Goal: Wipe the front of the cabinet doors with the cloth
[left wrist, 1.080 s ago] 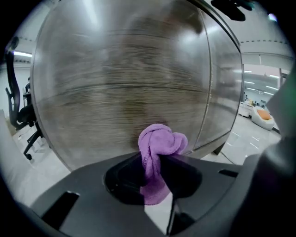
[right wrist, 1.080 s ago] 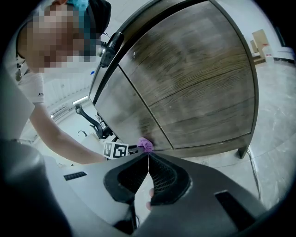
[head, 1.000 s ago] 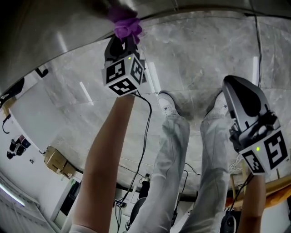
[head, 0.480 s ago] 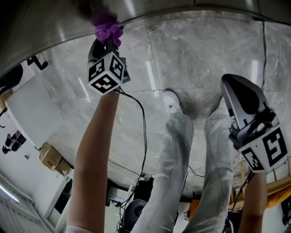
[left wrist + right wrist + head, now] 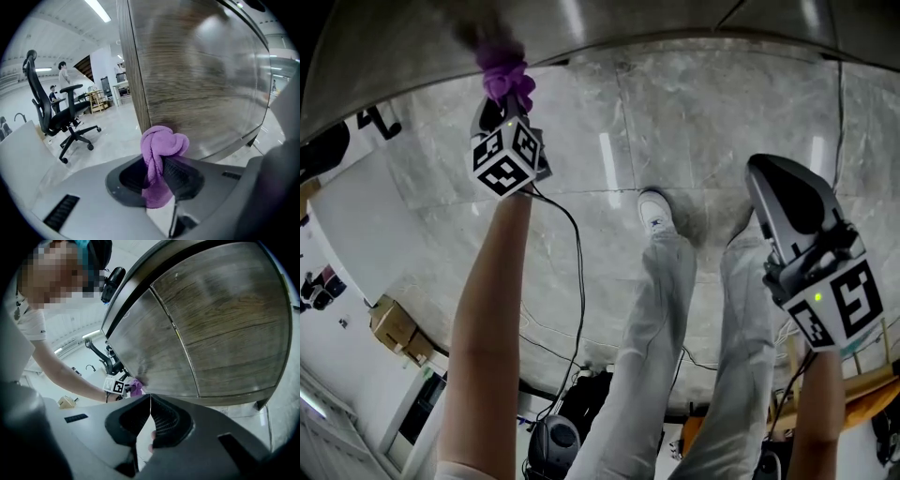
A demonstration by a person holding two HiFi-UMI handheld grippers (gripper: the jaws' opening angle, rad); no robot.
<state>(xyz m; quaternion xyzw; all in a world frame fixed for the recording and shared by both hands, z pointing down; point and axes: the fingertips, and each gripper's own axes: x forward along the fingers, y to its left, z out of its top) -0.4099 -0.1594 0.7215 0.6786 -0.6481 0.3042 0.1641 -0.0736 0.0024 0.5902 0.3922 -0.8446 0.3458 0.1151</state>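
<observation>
One cloth, two cabinet doors

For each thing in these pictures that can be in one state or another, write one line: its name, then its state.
left gripper: shut on the purple cloth
purple cloth: bunched up, pressed against a door front
right gripper: shut, empty, away from the doors
cabinet doors: both closed
office chair: upright, nobody sitting in it

Purple cloth, bunched and knotted, frame centre, pinched in left claw. It presses against the lower left edge of the glossy wood-grain cabinet door, upper right.
</observation>
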